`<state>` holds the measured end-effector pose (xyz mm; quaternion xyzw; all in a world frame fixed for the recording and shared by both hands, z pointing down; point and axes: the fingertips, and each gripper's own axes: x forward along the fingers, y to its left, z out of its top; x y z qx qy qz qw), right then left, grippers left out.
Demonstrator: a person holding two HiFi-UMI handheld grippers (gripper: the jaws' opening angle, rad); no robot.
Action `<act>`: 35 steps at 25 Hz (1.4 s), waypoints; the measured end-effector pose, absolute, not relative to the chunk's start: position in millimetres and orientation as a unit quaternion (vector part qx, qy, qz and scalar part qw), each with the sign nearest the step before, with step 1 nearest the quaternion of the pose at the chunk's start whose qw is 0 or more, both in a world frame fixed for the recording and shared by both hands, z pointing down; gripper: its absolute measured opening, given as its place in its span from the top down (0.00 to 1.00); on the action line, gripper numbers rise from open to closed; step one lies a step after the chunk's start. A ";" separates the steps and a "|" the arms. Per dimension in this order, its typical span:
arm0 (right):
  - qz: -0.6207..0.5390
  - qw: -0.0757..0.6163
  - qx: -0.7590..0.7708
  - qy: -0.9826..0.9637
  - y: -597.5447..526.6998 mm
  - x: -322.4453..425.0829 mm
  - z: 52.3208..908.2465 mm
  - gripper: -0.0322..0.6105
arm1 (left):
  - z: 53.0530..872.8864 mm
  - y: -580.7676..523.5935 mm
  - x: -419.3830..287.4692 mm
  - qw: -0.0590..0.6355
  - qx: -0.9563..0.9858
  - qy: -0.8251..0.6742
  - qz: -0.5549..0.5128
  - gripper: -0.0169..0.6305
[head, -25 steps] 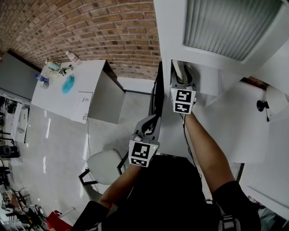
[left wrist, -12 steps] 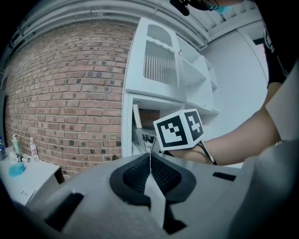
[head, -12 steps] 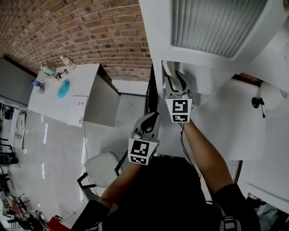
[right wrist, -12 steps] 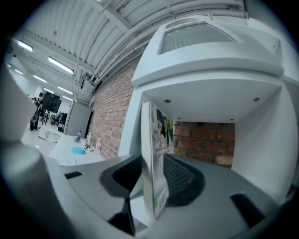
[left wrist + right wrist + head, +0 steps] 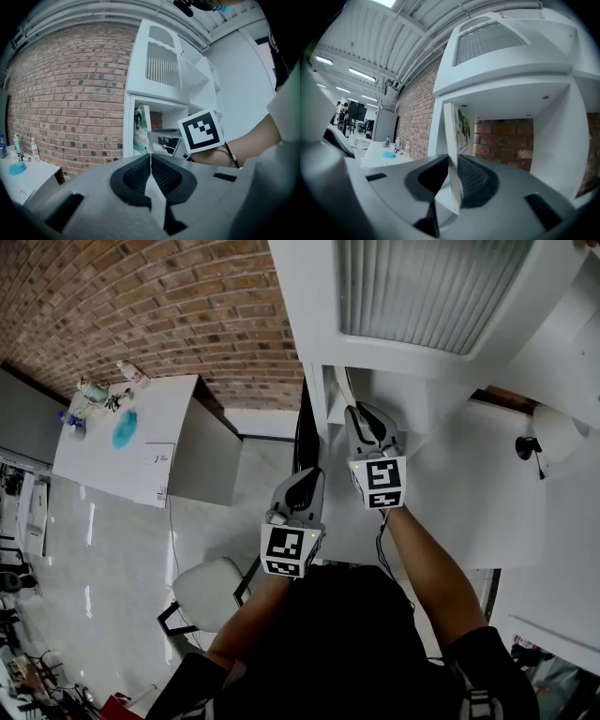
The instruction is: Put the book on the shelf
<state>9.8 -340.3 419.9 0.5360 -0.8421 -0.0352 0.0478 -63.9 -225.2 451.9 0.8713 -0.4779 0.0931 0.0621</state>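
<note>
right tool (image 5: 362,414): jaws just been closing, now pinching the book (image 5: 453,136) by its near edge | book: upright in the open shelf (image 5: 555,140) compartment, by its left wall; foot hidden behind the jaws, a mere sliver from overhead; cover print unreadable | left tool (image 5: 151,165): pressed together, empty, outside the shelf

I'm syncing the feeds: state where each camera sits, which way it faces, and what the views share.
Head view: on the head, facing steeply down past the shelf; shows both arms, left tongs, right tongs.
Left gripper view: on the left tongs, facing the shelf; shows its shut jaws and the right tongs.
Right gripper view: on the right tongs, facing into the shelf; its jaws have just been closing on the book.
Shared: both gripper views show the book upright at the compartment's left side.
</note>
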 end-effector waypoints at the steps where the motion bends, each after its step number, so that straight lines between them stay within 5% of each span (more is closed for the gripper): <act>1: -0.038 0.049 0.531 -0.845 -340.2 7.7 419.8 0.84 | 451.7 -225.9 -64.3 0.066 0.870 -0.479 0.093 0.95; 28: -0.022 0.038 0.512 -0.858 -262.8 12.6 418.6 0.90 | 445.8 -218.6 -59.1 0.068 0.876 -0.471 0.083 0.95; 35: -0.018 0.015 0.500 -0.866 -219.4 32.6 396.3 0.91 | 409.1 -196.3 -49.7 0.013 0.891 -0.453 0.017 0.95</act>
